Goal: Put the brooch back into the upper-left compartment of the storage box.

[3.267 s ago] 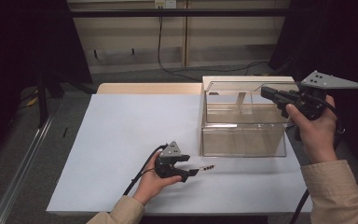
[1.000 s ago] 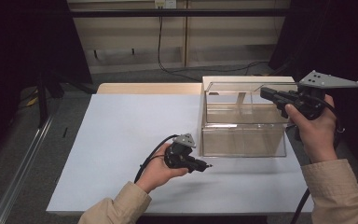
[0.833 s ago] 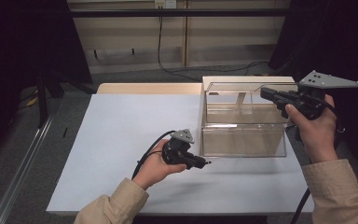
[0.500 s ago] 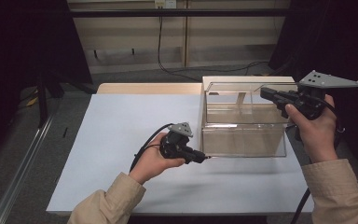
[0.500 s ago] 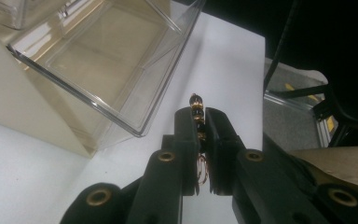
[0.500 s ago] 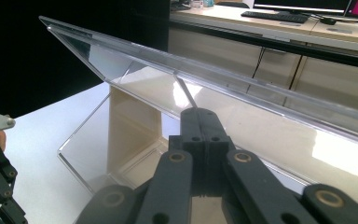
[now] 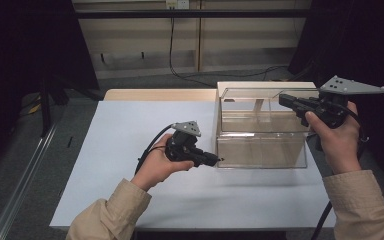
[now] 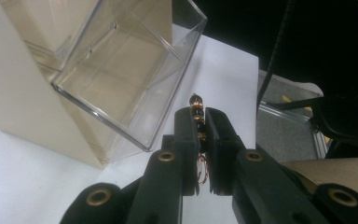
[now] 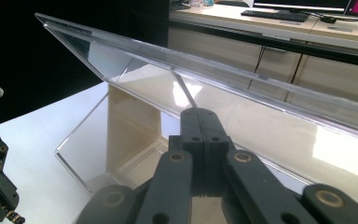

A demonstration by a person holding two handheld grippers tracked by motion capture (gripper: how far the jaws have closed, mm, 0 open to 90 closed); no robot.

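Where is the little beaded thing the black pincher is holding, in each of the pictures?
High view: the beaded piece pokes from the left gripper, mid-picture, just left of the clear box.
Left gripper view: centre, pinched between the jaws, beads sticking out at.
Right gripper view: bottom left corner, under the left gripper.
Shared landmark: the clear box.

We see the white table (image 7: 130, 125) left of the clear box (image 7: 262, 150) lying bare and passable, while the box, its raised lid (image 9: 214, 70) and the beige block (image 8: 9, 93) behind it bar the right half.
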